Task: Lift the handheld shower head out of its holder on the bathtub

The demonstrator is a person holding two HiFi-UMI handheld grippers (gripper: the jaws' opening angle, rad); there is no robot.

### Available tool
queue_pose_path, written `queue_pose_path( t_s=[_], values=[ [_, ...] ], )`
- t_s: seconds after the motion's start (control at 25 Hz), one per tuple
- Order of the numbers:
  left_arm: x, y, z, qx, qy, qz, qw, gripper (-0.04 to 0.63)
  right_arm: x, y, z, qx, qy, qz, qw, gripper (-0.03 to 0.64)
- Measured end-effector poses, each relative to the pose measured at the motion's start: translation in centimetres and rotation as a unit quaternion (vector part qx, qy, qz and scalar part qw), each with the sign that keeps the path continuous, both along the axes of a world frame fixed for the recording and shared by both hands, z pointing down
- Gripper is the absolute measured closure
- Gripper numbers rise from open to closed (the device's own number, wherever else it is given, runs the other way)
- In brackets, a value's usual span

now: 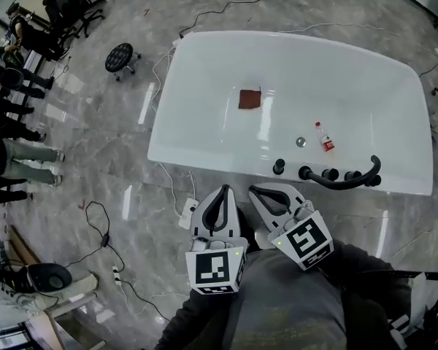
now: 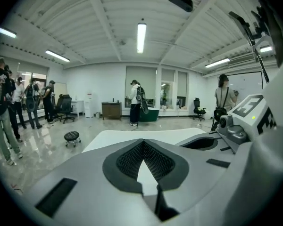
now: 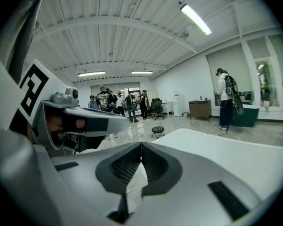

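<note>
We note the shower head [image 1: 344, 184] resting in its holder on the near rim of the bathtub [image 1: 292, 41], toward the right corner, with its long axis along the rim. It lies ahead and right of both grippers. The right gripper [image 1: 257, 191] is nearer than the left gripper [image 1: 223, 190]. Both have their jaws closed and hold nothing.

A black stool [image 1: 122, 57] stands on the grey marble floor [image 1: 95, 159]; a white power strip [image 1: 188, 213] and black cable [image 1: 106, 232] lie there; people [image 1: 14, 162] stand along the left edge.
</note>
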State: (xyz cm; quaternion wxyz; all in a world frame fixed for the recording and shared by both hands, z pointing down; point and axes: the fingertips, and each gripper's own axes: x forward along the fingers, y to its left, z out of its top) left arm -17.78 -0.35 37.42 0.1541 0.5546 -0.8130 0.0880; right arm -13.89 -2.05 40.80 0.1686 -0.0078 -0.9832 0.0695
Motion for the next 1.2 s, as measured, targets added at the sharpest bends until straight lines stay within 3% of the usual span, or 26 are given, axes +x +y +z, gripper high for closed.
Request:
queue_pose_path(
  t_s=[0.24, 0.4, 0.6, 0.92, 1.08, 1.2],
  values=[
    [-1.8, -2.8, 1.0, -0.001, 0.007, 0.100, 0.9950, 0.592, -1.1, -1.3, 0.7, 0.007, 0.010, 0.093, 0.996, 0.612],
    [-1.2, -6.0, 0.8, 0.005, 0.005, 0.187, 0.9824, 0.591, 0.0, -3.4, 0.7, 0.011, 0.014, 0.183, 0.983, 0.612],
    [0.5, -7.6, 1.2, -0.001, 0.002, 0.261, 0.9654, 0.592, 1.6, -4.7, -1.0, 0.020, -0.039, 0.261, 0.964, 0.612],
    [1.8, -7.4, 2.2, -0.017, 0.000, 0.325, 0.9457, 0.591, 3.4, -3.8, 1.3, 0.013, -0.016, 0.339, 0.940, 0.612],
    [2.8, -6.9, 2.4, -0.020, -0.001, 0.341, 0.9397, 0.592, 5.0, -4.0, 2.1, 0.012, -0.006, 0.371, 0.929, 0.612],
    [3.1, -6.5, 2.5, -0.019, -0.003, 0.340, 0.9401, 0.591, 6.2, -4.5, 2.2, 0.019, -0.004, 0.388, 0.922, 0.612]
  ],
)
